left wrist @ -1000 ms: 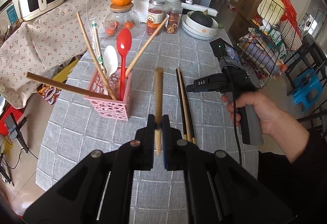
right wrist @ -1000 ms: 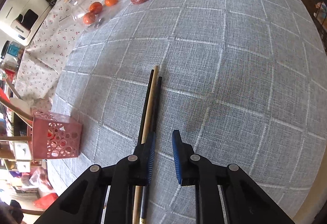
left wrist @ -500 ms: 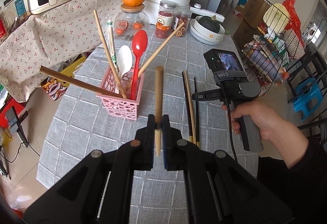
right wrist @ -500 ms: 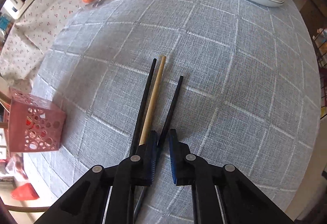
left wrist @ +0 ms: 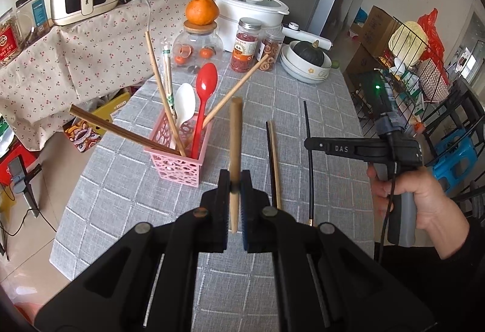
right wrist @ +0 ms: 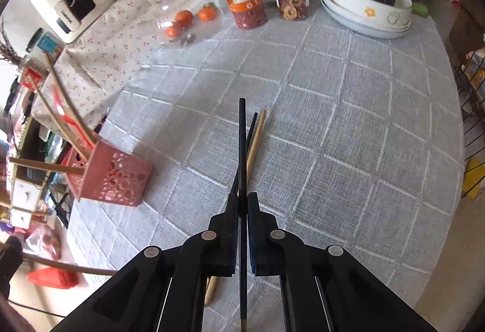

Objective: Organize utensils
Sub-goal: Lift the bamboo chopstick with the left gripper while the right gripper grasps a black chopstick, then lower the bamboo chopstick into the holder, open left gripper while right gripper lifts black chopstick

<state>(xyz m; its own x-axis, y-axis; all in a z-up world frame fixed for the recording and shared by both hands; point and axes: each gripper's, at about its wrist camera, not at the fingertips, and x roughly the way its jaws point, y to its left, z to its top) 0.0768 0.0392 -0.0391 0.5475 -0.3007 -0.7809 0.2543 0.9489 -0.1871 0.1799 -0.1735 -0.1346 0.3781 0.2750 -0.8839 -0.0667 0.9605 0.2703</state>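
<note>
My left gripper (left wrist: 234,189) is shut on a light wooden chopstick (left wrist: 235,132) and holds it above the grey checked tablecloth (left wrist: 136,180), just right of the pink perforated holder (left wrist: 178,156). The holder has several chopsticks, a red spoon (left wrist: 204,92) and a white spoon (left wrist: 185,101) in it. My right gripper (right wrist: 241,206) is shut on a black chopstick (right wrist: 242,144) and holds it lifted off the cloth; it also shows in the left wrist view (left wrist: 309,147). One black chopstick (right wrist: 251,129) and one wooden chopstick (right wrist: 256,138) lie on the cloth below.
At the table's far edge stand a glass jar (left wrist: 198,50) with an orange on its lid, two snack jars (left wrist: 247,44), stacked bowls with a dark squash (left wrist: 307,59) and a white cooker (left wrist: 250,10). A wire rack (left wrist: 409,59) stands right of the table.
My right gripper has shut on the black chopstick and lifted it off the cloth. My left gripper, still holding the wooden chopstick, has moved nearer to the pink holder.
</note>
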